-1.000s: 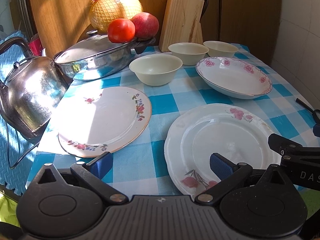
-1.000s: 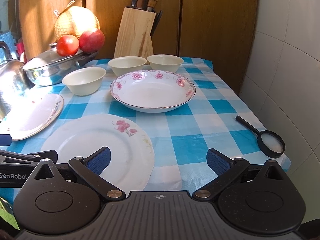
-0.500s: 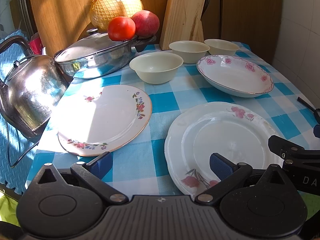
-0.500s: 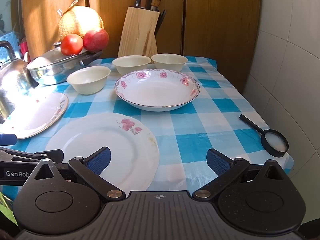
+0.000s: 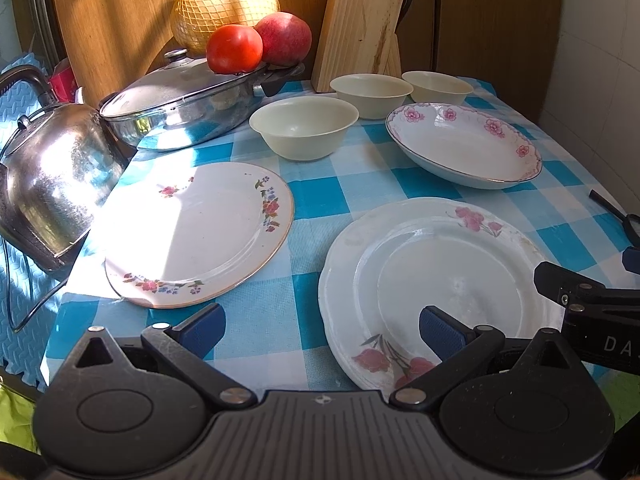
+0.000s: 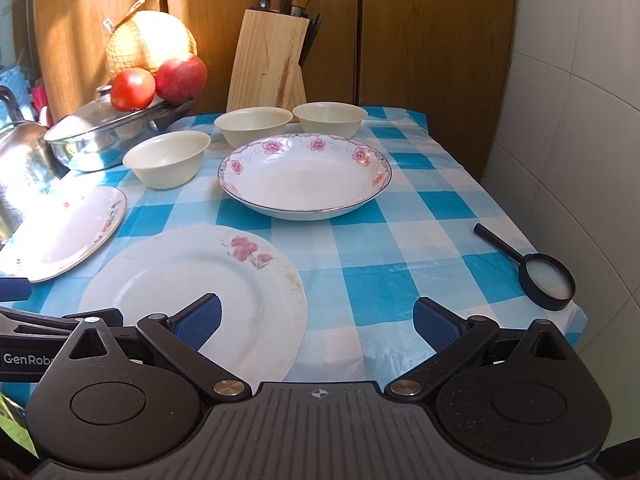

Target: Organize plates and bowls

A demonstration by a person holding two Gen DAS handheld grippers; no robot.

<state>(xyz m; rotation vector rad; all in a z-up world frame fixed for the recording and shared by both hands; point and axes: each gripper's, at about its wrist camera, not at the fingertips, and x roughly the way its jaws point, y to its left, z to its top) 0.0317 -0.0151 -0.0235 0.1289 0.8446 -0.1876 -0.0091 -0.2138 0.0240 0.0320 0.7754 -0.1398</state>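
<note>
Plate (image 5: 436, 280) under both claws, left claw (image 5: 322, 326) and right claw (image 6: 316, 318) wide open, empty.

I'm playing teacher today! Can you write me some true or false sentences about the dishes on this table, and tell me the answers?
1. Three cream bowls sit on the table. True.
2. The bowls are stacked inside each other. False: each stands apart on the cloth.
3. The deep plate has pink flowers round its rim. True.
4. The left gripper is holding a plate. False: its jaws are open and empty, above the near plate.
5. A tomato rests on the pan lid. True.
6. The magnifying glass lies on the gold-rimmed plate. False: it lies on the cloth near the table's right edge.
</note>
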